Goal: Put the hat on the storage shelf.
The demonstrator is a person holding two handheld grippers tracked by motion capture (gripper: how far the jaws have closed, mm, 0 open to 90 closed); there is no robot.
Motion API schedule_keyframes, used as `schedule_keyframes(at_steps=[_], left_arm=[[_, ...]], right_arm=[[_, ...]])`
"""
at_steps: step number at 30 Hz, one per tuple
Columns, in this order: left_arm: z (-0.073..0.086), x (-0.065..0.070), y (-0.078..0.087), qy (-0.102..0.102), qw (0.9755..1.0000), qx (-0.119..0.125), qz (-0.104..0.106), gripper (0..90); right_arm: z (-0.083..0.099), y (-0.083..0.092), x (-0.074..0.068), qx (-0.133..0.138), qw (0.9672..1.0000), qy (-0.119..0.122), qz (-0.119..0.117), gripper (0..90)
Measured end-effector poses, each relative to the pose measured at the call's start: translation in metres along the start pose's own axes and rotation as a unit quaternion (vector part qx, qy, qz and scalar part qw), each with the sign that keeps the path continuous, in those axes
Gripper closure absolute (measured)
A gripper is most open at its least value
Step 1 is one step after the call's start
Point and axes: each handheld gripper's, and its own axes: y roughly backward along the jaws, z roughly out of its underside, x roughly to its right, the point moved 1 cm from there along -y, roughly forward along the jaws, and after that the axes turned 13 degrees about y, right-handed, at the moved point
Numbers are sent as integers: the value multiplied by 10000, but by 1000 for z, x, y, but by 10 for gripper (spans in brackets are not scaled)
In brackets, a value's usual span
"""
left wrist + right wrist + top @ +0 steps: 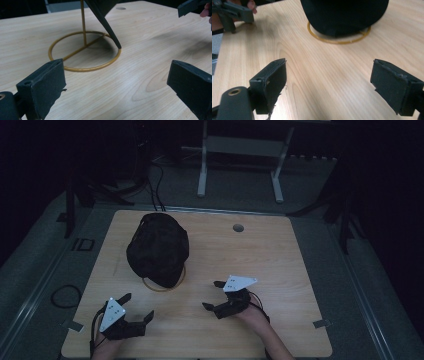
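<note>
Black cap (158, 249) perched on gold stand (165, 287), left of centre in high view, on bench (280, 270). Left claw (138, 307) and right claw (212, 295) both spread, empty, lower frame. Cap best lifted straight up; stand base steadied against tipping.

i work in a dim lab: a bare wooden table (280, 270), loose cables (155, 185) on grey carpet (45, 265), a metal frame stand (240, 150).

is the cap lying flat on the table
No, the black cap sits raised on a gold wire stand whose ring base rests on the wooden table, as the left gripper view shows.
</note>
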Motion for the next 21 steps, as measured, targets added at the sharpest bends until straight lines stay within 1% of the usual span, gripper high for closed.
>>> schedule_keyframes(at_steps=[3,6,9,12,15,17,19,21], left_arm=[[1,1,-1,-15,10000,-63,12,22],[1,1,-1,-30,10000,-79,25,22],[1,2,-1,-60,9999,-92,29,22],[2,2,-2,-69,9999,-107,29,22],[1,2,-2,-83,9999,-111,29,22],[1,2,-2,-88,9999,-111,25,22],[2,2,-2,-71,9999,-112,25,22],[1,2,-1,-71,9999,-107,33,22]], right_arm=[[11,3,0,18,9999,-105,61,133],[22,8,1,-36,9998,-140,113,134],[30,16,2,78,9998,-118,173,135],[38,25,3,156,9994,-174,255,135],[44,32,3,156,9992,-183,330,135],[45,35,3,143,9992,-189,326,135],[46,37,3,136,9992,-170,339,135],[51,43,3,93,9991,-143,394,134]])
